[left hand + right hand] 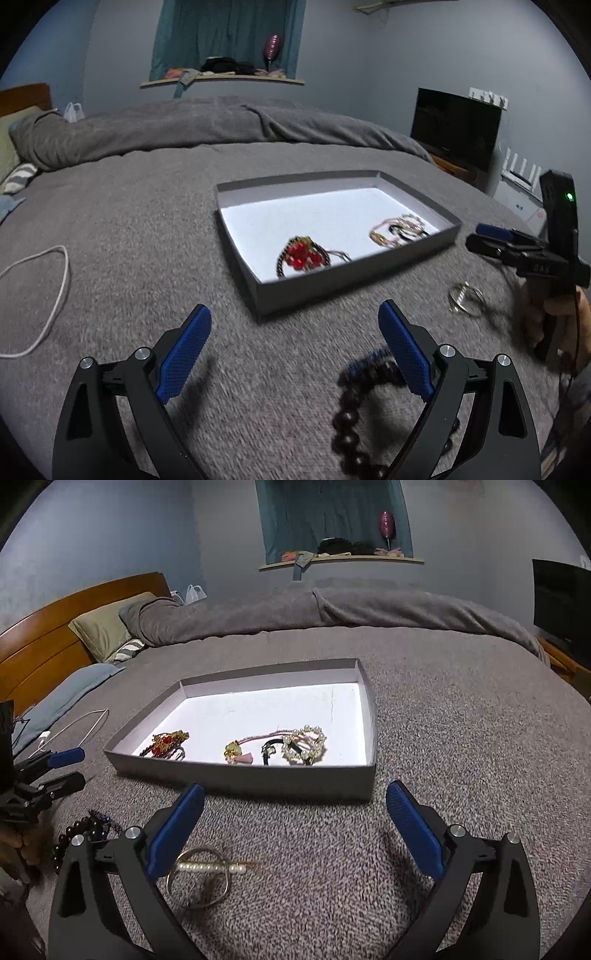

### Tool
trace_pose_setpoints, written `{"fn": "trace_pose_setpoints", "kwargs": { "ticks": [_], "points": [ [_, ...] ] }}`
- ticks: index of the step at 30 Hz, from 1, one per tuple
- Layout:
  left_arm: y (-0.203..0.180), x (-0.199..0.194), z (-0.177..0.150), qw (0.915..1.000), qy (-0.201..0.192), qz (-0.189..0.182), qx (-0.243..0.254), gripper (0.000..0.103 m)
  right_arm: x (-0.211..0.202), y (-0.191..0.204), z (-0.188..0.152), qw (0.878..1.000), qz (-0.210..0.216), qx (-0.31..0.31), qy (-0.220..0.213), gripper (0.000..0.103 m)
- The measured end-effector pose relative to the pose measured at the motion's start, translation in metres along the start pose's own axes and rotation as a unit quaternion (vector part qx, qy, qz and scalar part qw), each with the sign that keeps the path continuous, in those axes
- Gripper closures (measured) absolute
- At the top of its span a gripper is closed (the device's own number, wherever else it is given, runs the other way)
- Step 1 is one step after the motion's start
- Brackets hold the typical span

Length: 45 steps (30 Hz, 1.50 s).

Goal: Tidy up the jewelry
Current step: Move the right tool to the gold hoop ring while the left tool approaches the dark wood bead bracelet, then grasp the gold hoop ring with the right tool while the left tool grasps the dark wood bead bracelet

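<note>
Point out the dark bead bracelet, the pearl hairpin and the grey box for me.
dark bead bracelet (349, 417), left wrist view, on its left run of beads.
pearl hairpin (207, 867), right wrist view, on its row of pearls.
grey box (295, 780), right wrist view, on its near outer wall.

Both my wrist cameras look forward and downward across the bed (147, 221), close above it; both share the grey box (354, 280) (258, 775).

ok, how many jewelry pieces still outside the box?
2: dark bead bracelet on the blanket by the left gripper; pearl-and-ring piece by the right gripper. More may be hidden.
</note>
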<state>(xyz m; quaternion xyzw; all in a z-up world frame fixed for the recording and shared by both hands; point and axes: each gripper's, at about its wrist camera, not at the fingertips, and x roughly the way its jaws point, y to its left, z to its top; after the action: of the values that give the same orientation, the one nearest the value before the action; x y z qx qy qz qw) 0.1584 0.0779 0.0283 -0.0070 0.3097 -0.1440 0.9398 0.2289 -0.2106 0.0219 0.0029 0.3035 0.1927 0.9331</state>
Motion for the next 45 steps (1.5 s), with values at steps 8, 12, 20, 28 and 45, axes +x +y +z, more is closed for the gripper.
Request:
{"fn": "trace_pose_setpoints", "kwargs": {
  "ticks": [8, 12, 20, 28, 45],
  "points": [
    [-0.016, -0.017, -0.015, 0.9983, 0.004, -0.029, 0.051, 0.012, -0.008, 0.002, -0.012, 1.000, 0.013, -0.005, 0.020, 0.006],
    [-0.021, -0.018, -0.017, 0.9975, 0.008, -0.036, 0.061, 0.012, -0.012, 0.005, -0.016, 1.000, 0.013, -0.009, 0.024, 0.006],
    [-0.031, -0.011, -0.024, 0.9962, 0.021, -0.022, 0.082, 0.012, -0.015, 0.024, -0.028, 0.997, 0.033, -0.044, 0.050, 0.006],
    [-0.020, -0.009, -0.030, 0.9970, 0.038, -0.039, 0.055, 0.010, -0.018, 0.049, -0.036, 0.992, 0.047, -0.102, 0.060, 0.009],
    [-0.025, -0.001, -0.039, 0.9925, 0.088, -0.056, 0.064, 0.017, -0.002, 0.056, -0.038, 0.988, 0.053, -0.109, 0.100, 0.033]
  ]
}}
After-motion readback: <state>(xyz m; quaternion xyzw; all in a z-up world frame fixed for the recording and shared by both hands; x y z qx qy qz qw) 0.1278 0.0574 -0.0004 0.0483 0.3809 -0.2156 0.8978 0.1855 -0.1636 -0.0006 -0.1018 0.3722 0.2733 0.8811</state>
